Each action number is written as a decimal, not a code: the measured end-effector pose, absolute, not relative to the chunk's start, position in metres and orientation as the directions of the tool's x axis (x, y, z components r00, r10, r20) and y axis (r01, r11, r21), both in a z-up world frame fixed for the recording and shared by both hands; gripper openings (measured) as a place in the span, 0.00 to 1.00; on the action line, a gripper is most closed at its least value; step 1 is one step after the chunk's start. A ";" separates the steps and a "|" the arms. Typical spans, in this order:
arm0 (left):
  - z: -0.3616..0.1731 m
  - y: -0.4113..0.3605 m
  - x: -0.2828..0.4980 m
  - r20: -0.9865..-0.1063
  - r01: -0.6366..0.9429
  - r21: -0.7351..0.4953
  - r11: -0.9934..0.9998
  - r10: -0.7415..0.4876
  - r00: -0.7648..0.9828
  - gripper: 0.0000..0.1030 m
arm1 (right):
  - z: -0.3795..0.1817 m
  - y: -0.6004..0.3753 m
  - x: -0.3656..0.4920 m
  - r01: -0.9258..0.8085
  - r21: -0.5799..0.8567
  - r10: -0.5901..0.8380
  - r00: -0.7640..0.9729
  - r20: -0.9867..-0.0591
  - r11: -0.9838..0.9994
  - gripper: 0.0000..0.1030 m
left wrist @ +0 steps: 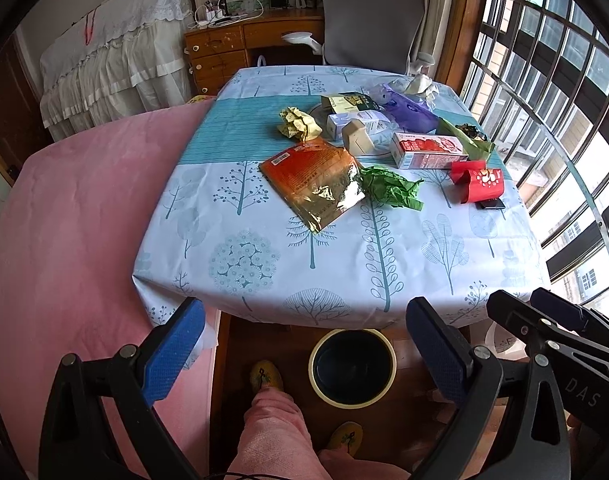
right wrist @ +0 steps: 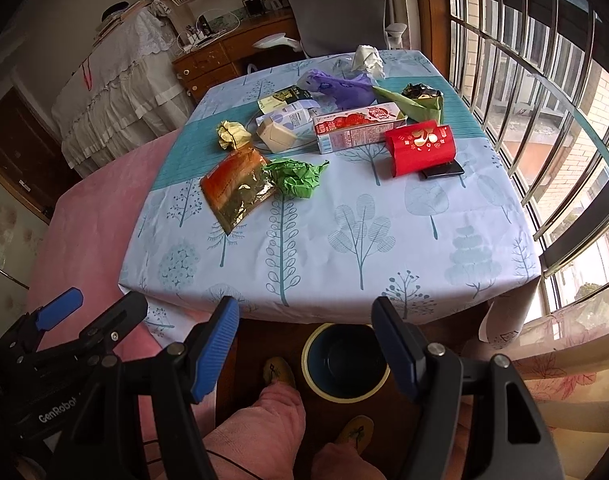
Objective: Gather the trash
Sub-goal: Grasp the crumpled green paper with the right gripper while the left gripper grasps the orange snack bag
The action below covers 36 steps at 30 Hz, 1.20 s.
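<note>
- The left gripper is held low, before the near edge of the table; its two blue fingers stand wide apart and nothing is between them.
- The right gripper is just beside it, also before the table edge, with its fingers spread wide and holding nothing.
- A round waste bin with a pale rim stands on the floor under the near edge of the table, between the person's slippers and the tablecloth.
- On the table, nearest to its front edge, lies an orange and gold foil bag, and a crumpled green paper touches its right side.
- To the right of the green paper on the table stands a red folded packet, with a small dark flat thing partly under it.
- Behind these lie a long red and white carton, a beige small box and a crumpled yellow paper.
- Further back on the table are a pale blue box, a purple bag and a green wrapper.
- At the far edge of the table lies a white crumpled paper, and behind the table is a grey chair.
</note>
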<state>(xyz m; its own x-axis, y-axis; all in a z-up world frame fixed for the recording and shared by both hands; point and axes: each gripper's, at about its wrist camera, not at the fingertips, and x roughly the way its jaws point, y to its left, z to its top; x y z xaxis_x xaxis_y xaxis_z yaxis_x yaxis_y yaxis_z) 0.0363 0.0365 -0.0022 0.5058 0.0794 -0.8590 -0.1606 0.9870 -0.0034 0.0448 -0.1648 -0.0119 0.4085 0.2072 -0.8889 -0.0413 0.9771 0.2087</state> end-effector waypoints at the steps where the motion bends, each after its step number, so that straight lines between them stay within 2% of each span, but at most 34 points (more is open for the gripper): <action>1: -0.005 0.041 0.043 -0.863 -0.164 -0.008 0.986 0.076 0.500 0.96 | -0.016 -0.162 0.051 -0.039 0.213 0.211 0.397 -0.893 0.976 0.67; 9: -0.010 0.085 0.117 -0.874 -0.138 -0.051 0.989 0.023 0.486 0.96 | -0.038 -0.146 0.124 0.030 0.256 0.227 0.369 -0.901 0.966 0.67; 20: -0.046 0.134 0.224 -0.924 -0.028 -0.075 0.997 -0.059 0.378 0.96 | -0.112 -0.154 0.225 0.322 0.363 0.269 0.301 -0.915 0.874 0.67; 22: -0.056 0.135 0.239 -0.939 0.000 -0.082 0.997 -0.077 0.336 0.96 | -0.123 -0.155 0.232 0.368 0.373 0.273 0.296 -0.915 0.852 0.60; 23: -0.060 0.134 0.246 -0.943 0.015 -0.086 0.996 -0.086 0.321 0.96 | -0.128 -0.155 0.234 0.383 0.378 0.278 0.291 -0.915 0.843 0.46; 24: -0.063 0.132 0.251 -0.946 0.030 -0.090 0.995 -0.095 0.310 0.96 | -0.133 -0.155 0.234 0.393 0.384 0.289 0.281 -0.915 0.835 0.40; 29: -0.079 0.116 0.288 -0.961 0.063 -0.124 0.990 -0.136 0.240 0.96 | -0.133 -0.157 0.224 0.404 0.412 0.292 0.328 -0.899 0.817 0.35; 36: -0.101 0.088 0.330 -0.985 -0.013 -0.124 0.992 -0.121 0.126 0.96 | -0.116 -0.169 0.206 0.416 0.394 0.235 0.383 -0.893 0.819 0.32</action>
<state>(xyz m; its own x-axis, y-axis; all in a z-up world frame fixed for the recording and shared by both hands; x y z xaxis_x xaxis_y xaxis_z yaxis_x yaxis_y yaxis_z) 0.3299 0.0877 -0.1009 0.1256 -0.1215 -0.9846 -0.0129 0.9922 -0.1240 0.2058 -0.1691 -0.1158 0.3832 0.2351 -0.8933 0.4161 0.8195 0.3941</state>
